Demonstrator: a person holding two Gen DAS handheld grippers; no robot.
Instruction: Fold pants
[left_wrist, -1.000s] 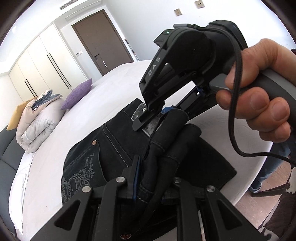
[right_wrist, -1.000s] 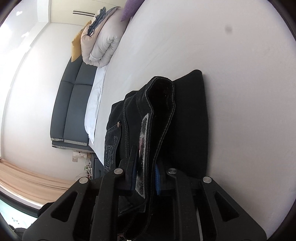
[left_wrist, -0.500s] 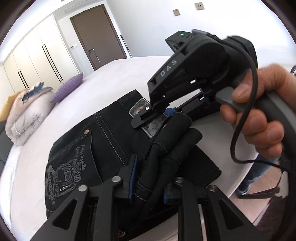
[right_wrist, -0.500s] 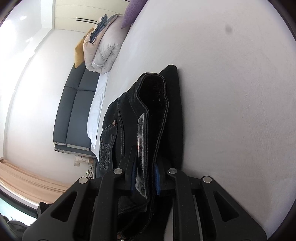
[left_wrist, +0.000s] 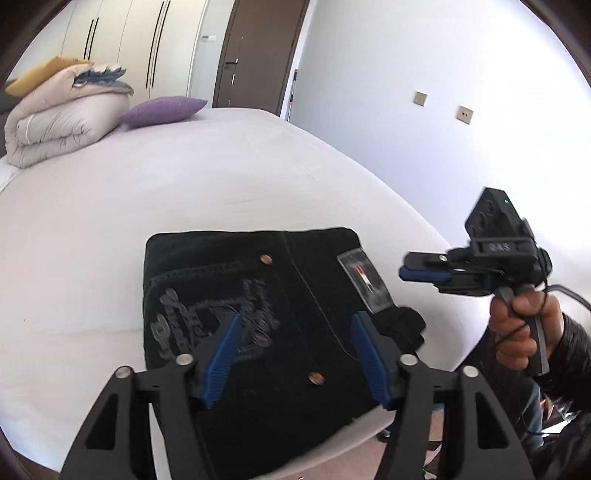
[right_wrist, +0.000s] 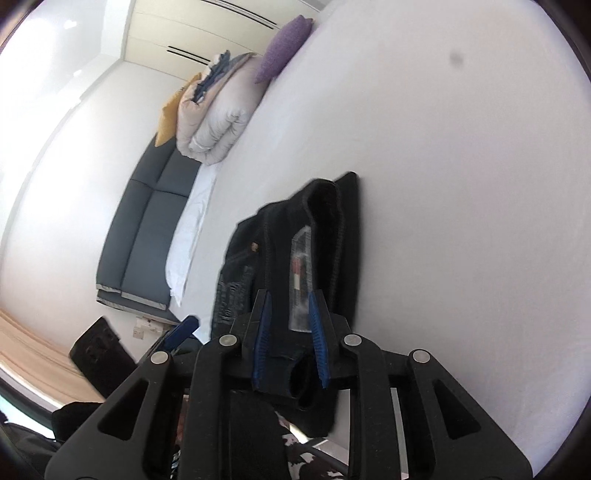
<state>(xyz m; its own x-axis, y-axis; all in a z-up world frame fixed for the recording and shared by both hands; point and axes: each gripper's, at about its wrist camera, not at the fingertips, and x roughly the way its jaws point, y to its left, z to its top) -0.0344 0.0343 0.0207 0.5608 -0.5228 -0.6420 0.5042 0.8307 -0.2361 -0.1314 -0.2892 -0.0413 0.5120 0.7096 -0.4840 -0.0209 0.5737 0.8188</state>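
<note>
You are working over the white bed (left_wrist: 221, 192), where the folded black jeans (left_wrist: 258, 317) are lying at its near edge. Your left claw (left_wrist: 291, 354) is opening, nothing between its pads. Your right claw (right_wrist: 290, 339) is opening too; whether it is gripping the waistband is blurred. Pulling away early could drag the fold open.
</note>
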